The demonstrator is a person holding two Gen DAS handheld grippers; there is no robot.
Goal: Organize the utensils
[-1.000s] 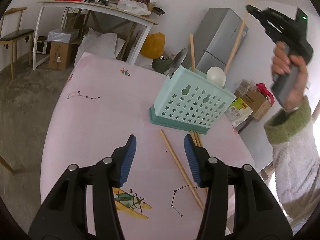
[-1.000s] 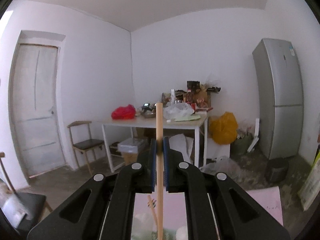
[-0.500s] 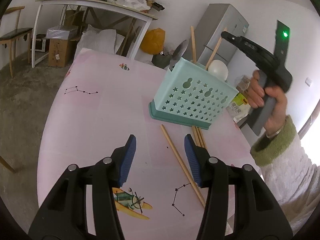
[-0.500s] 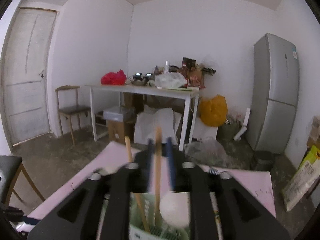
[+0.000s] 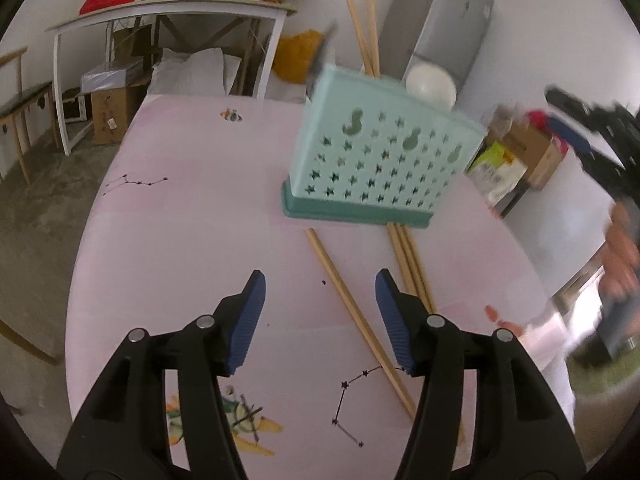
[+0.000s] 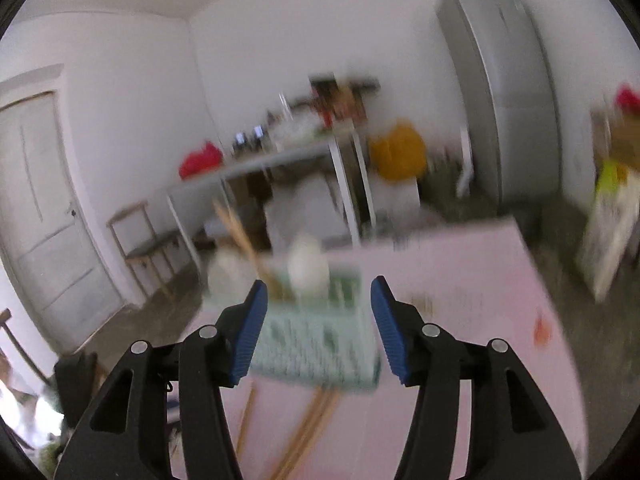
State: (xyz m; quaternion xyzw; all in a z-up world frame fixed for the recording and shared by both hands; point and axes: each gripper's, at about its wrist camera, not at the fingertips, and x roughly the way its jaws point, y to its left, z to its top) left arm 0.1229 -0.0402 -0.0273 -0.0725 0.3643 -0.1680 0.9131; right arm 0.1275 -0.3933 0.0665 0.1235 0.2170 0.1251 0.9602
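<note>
My left tongs (image 5: 320,316) are spreading wider with nothing between them, low over the pink table (image 5: 180,240). One chopstick (image 5: 352,308) lies just ahead of them, and more sticks (image 5: 412,268) poke out from under the green basket (image 5: 384,160). My right tongs (image 6: 316,320) are spreading too and hold nothing. Two chopsticks (image 5: 366,28) stand in the basket.

Mint basket (image 5: 384,160) with star cutouts, darker teal base; pink tablecloth (image 5: 180,240) printed with black constellations; tan chopsticks (image 5: 352,312); blue pads (image 5: 246,320).
</note>
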